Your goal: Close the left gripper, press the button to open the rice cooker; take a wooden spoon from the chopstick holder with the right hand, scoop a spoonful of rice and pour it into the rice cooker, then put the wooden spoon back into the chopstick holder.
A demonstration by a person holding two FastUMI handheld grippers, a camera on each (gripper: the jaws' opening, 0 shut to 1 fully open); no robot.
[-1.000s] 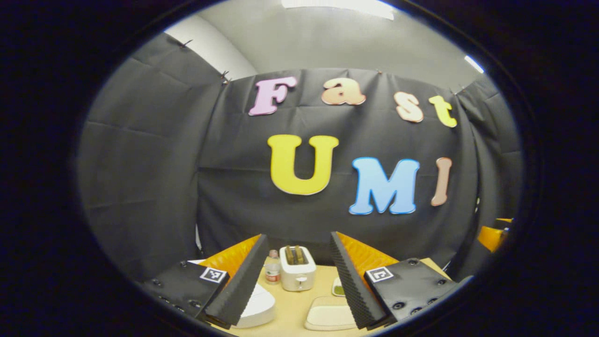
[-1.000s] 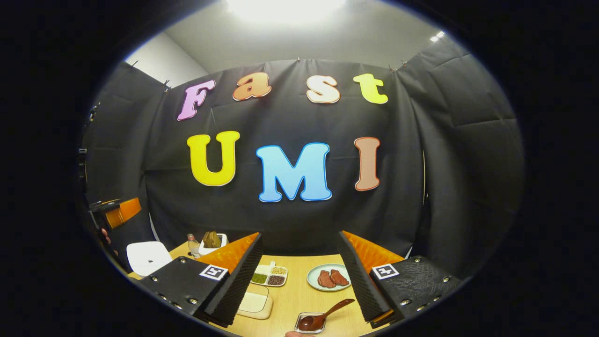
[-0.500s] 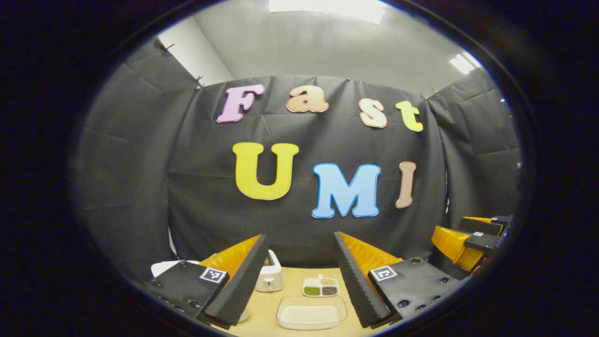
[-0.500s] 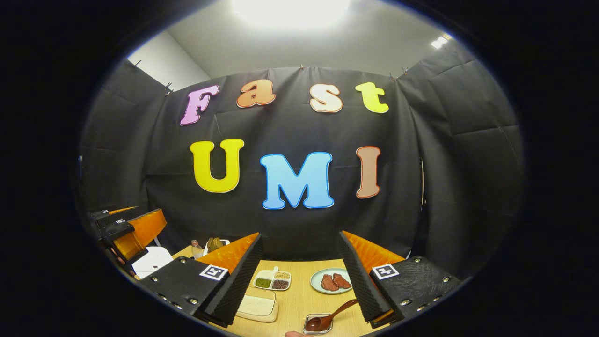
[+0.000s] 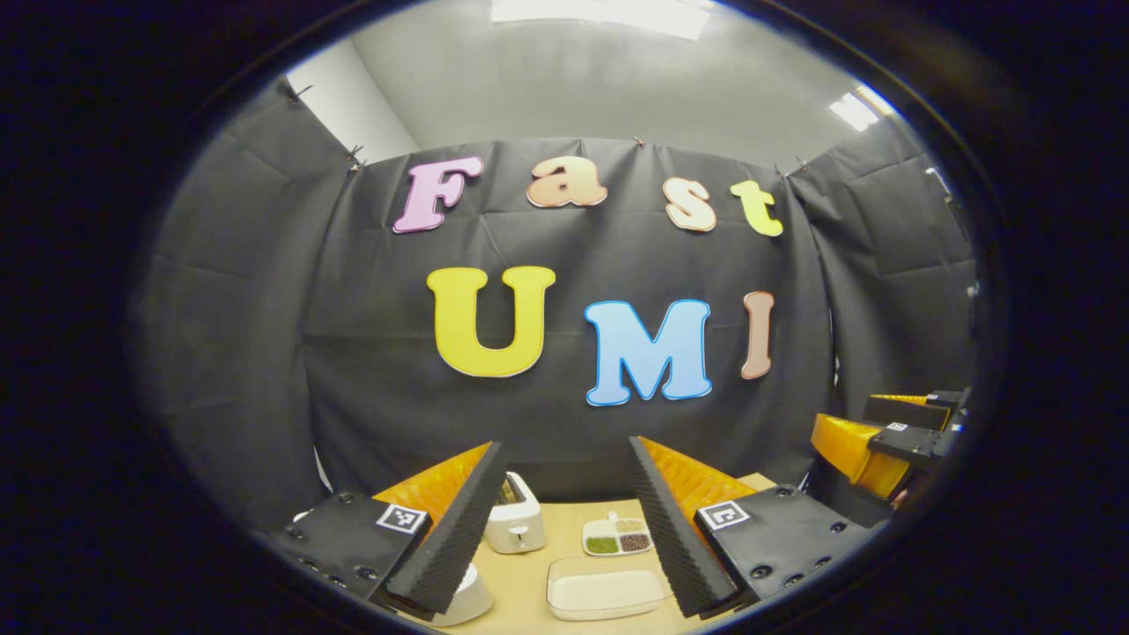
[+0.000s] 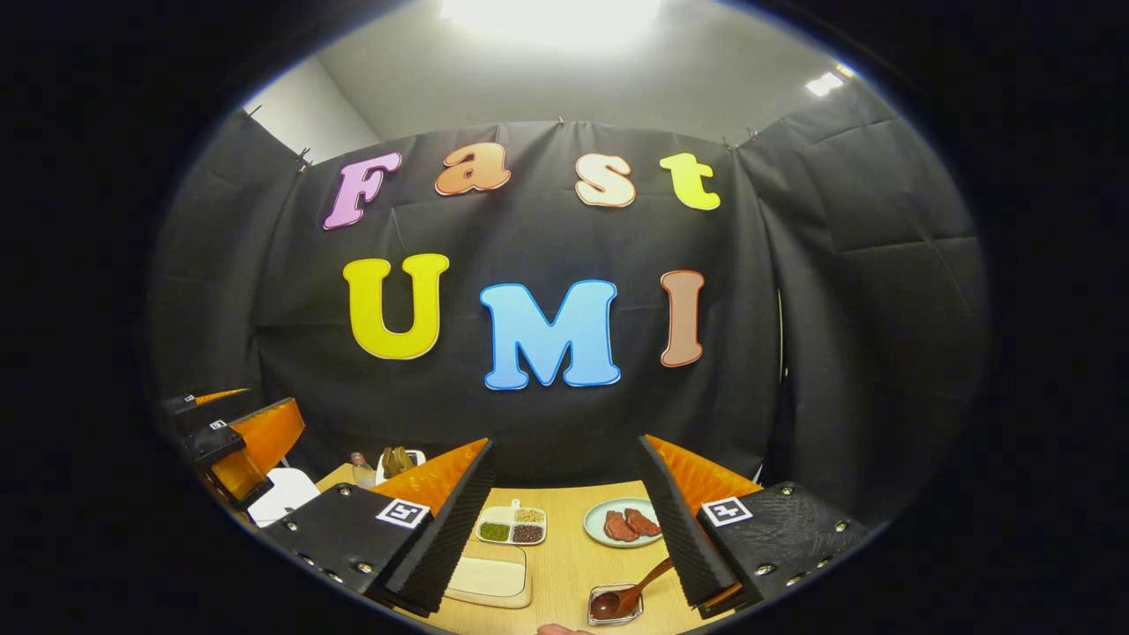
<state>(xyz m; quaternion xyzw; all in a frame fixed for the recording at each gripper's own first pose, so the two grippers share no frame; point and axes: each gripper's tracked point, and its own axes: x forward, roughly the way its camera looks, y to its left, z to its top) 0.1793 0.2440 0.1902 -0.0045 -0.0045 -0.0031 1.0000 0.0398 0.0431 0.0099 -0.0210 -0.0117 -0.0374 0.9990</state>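
My left gripper point(image 5: 564, 454) is open and holds nothing, hovering over the near part of the table. Low beside its left finger is the white rice cooker point(image 5: 469, 596), its lid down; the same rice cooker point(image 6: 280, 496) sits far left in the right gripper view. A clear tray of white rice point(image 5: 605, 589) lies between the left fingers. My right gripper point(image 6: 565, 451) is open and holds nothing. Below it a dark wooden spoon point(image 6: 628, 594) rests in a small glass holder point(image 6: 615, 607). The rice tray point(image 6: 488, 578) lies by its left finger.
A white toaster point(image 5: 516, 526) and a divided dish of grains point(image 5: 617, 536) stand farther back on the wooden table point(image 6: 569, 564). A plate of meat point(image 6: 628, 522) and a bottle point(image 6: 357, 468) are also there. The other gripper point(image 5: 886, 441) hangs at the right, the left one point(image 6: 236, 438) at the left.
The left gripper has swung to the right: the toaster slid left in its view, the rice tray came under it, and the right gripper appeared. The right gripper shifted slightly.
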